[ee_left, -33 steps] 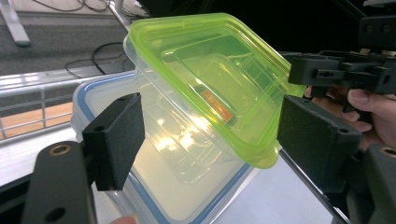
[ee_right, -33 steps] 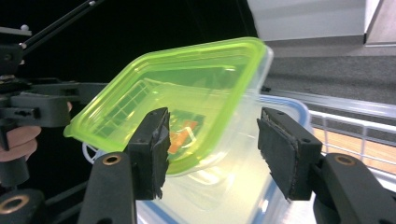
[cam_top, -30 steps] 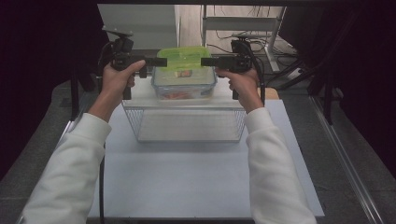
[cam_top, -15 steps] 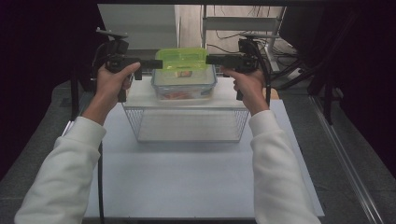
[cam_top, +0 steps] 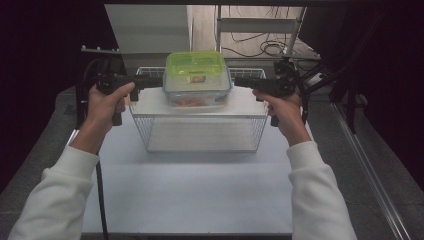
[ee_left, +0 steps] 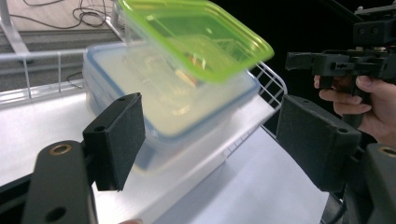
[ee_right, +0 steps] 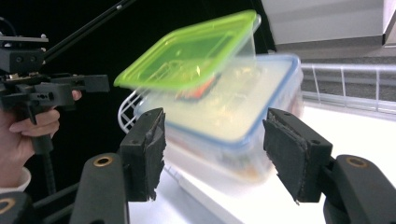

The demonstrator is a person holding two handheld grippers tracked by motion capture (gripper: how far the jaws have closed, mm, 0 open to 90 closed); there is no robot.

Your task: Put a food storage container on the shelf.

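White board [cam_top: 190,190]: lies nearest, under the wire basket.
Wire basket [cam_top: 150,131]: bears a white shelf.
Left gripper [cam_top: 152,83]: jaws wide apart, gripping nothing, just left of the containers.
Right gripper [cam_top: 241,83]: jaws just been opening, holding nothing, just right of them.
Blue-rimmed container [cam_top: 197,92]: rests on the shelf.
Green-lidded container [cam_top: 195,64]: stacked on top.
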